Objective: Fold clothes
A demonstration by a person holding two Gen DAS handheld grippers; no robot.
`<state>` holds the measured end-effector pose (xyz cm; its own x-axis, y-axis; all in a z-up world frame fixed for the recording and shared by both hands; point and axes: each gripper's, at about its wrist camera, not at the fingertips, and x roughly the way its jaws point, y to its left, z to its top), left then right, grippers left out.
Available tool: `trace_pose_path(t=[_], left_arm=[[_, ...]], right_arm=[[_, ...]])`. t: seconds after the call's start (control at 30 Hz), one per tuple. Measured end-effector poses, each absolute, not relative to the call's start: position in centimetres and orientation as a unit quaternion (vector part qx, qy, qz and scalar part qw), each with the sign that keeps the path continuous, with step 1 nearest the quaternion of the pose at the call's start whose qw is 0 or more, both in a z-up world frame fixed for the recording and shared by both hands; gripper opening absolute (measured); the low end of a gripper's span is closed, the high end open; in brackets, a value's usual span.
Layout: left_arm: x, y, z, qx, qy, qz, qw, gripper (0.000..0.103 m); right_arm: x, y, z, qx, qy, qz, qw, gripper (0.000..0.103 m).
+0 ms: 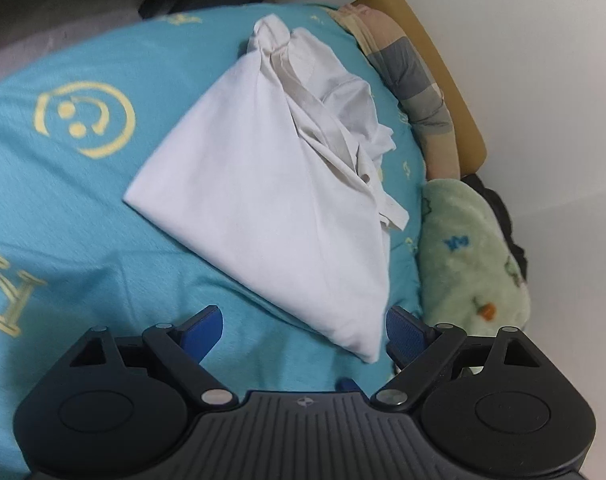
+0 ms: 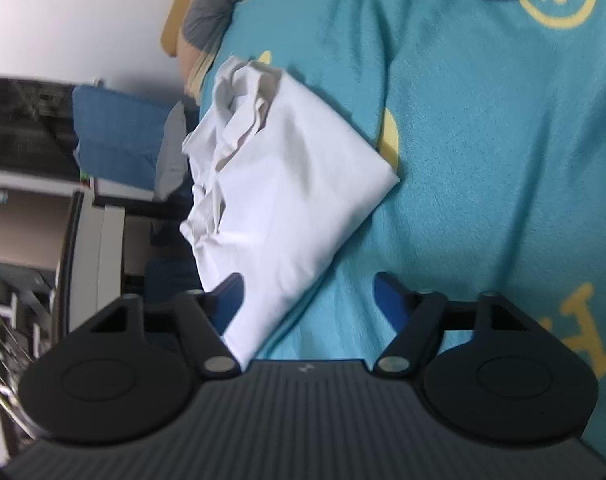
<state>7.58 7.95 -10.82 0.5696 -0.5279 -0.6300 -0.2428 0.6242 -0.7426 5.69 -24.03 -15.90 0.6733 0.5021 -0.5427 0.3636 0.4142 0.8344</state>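
Both my left tongs (image 1: 305,330) and right tongs (image 2: 309,296) gape wide, empty; the folded white garment (image 1: 259,200) lies just ahead on the bed (image 1: 83,200).

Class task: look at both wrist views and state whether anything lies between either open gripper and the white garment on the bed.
Nothing visible does. The left gripper and right gripper both face the white garment directly, over bare teal blanket.
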Motion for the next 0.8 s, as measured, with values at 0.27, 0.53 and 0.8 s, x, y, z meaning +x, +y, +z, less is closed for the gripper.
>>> trace_pose_path(t=[0.27,0.53,0.8], left_arm=[[11.2,7.2,-14.5,-0.473,0.465,-0.100,0.742,0.082],[12.4,6.7,-15.3,-0.500,0.454,-0.126,0.727,0.079],[11.5,10.3,-14.6,-0.518,0.383,-0.004,0.764,0.033]], right_arm=[[8.8,-24.5,-17.1,0.523,0.393,0.014,0.756,0.013],[8.4,-24.7,-13.1,0.527,0.300,0.075,0.792,0.008],[8.4,-25.4,-11.8,0.523,0.259,0.091,0.807,0.008]])
